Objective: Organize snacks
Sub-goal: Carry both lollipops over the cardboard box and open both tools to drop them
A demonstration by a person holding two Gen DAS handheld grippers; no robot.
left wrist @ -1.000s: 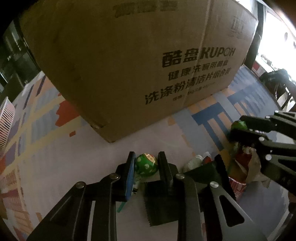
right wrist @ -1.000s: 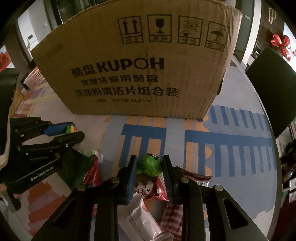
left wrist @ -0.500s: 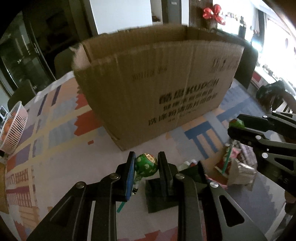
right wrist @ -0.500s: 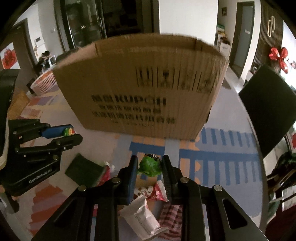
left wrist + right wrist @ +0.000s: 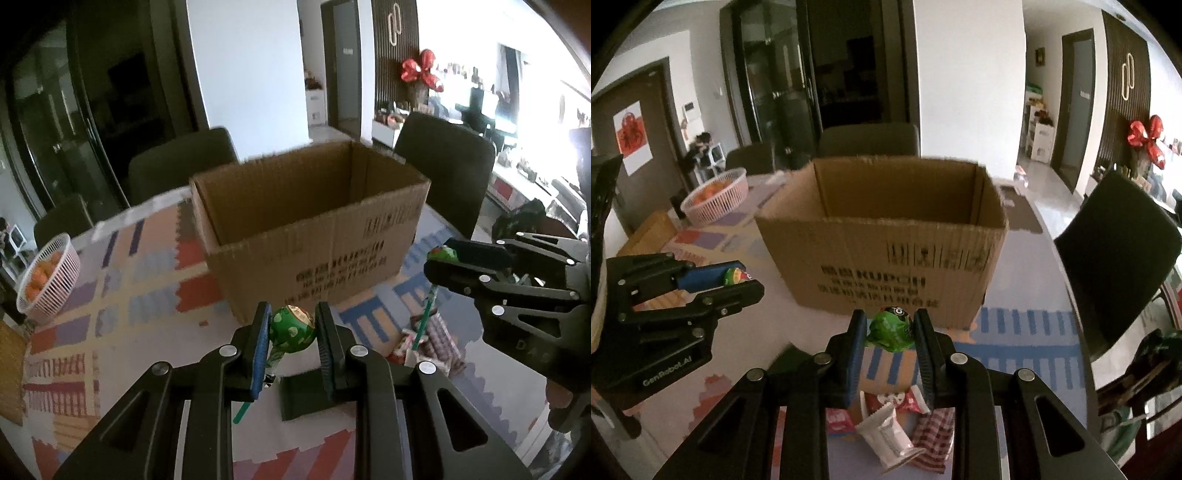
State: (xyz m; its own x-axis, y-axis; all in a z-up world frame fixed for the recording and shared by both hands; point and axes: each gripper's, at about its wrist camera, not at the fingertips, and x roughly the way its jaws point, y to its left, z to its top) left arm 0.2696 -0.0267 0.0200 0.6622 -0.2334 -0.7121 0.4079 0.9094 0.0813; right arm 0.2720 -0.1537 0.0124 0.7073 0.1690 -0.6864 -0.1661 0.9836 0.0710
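Left gripper (image 5: 291,334) clamps a green heart-patterned lollipop (image 5: 292,329) (stick hanging below); right gripper (image 5: 891,328) clamps a green-wrapped lollipop (image 5: 891,328).

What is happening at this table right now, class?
A person holds a tool in each hand. The left tool is shut on a green lollipop, and the right tool is shut on a second green lollipop. Both hang before an open cardboard box. More wrapped snacks lie on the table below.
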